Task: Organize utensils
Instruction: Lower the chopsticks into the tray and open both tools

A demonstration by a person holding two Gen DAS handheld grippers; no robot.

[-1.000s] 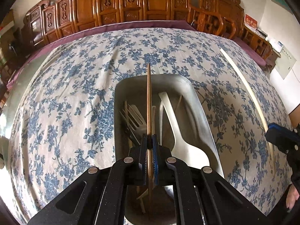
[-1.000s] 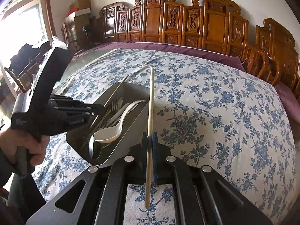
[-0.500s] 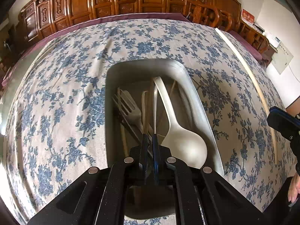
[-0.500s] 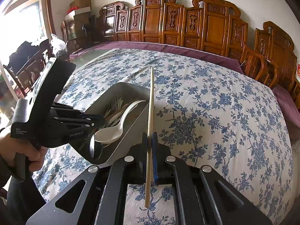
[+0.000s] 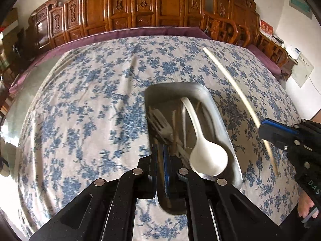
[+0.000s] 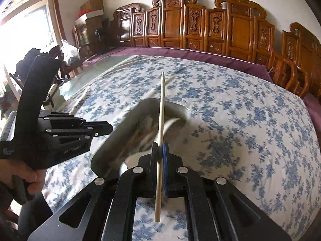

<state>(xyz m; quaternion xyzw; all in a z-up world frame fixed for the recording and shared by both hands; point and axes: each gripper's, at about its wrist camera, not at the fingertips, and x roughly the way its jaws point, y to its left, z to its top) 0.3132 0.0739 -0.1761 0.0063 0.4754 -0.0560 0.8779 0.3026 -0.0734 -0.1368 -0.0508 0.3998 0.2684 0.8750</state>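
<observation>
Two grippers work over a table covered by a blue-flowered cloth (image 5: 84, 108). From the left wrist, the left gripper (image 5: 160, 156) has its jaws pressed together with nothing visible between them, its tips just over the near left rim of a metal tray (image 5: 216, 108). The tray lies on the cloth toward the near right part of the tabletop, its long side running away from the camera. Inside it a white spoon (image 5: 207, 156) lies with its bowl at the near end and its handle pointing to the far end; a fork (image 5: 160, 124) and some thin sticks lie beside it on the left, blurred. At the right edge of this view the right gripper (image 5: 262, 128) holds a pale chopstick (image 5: 230, 80) that slants above the cloth toward the far right corner. A hand shows under that gripper. Carved wooden chairs (image 5: 140, 6) line the far edge.

From the right wrist, the right gripper (image 6: 160, 152) is clamped on the chopstick (image 6: 161, 120), which stands upright between the pads, its tip reaching over the tray (image 6: 112, 148) and its butt end sticking out below the pads. The tray and its contents are smeared by motion blur; it sits left of centre on the cloth (image 6: 240, 120). The left gripper (image 6: 109, 129) comes in from the left, held by a hand (image 6: 26, 176), its tips near the tray's left rim. The chairs (image 6: 200, 24) stand along the far edge.
</observation>
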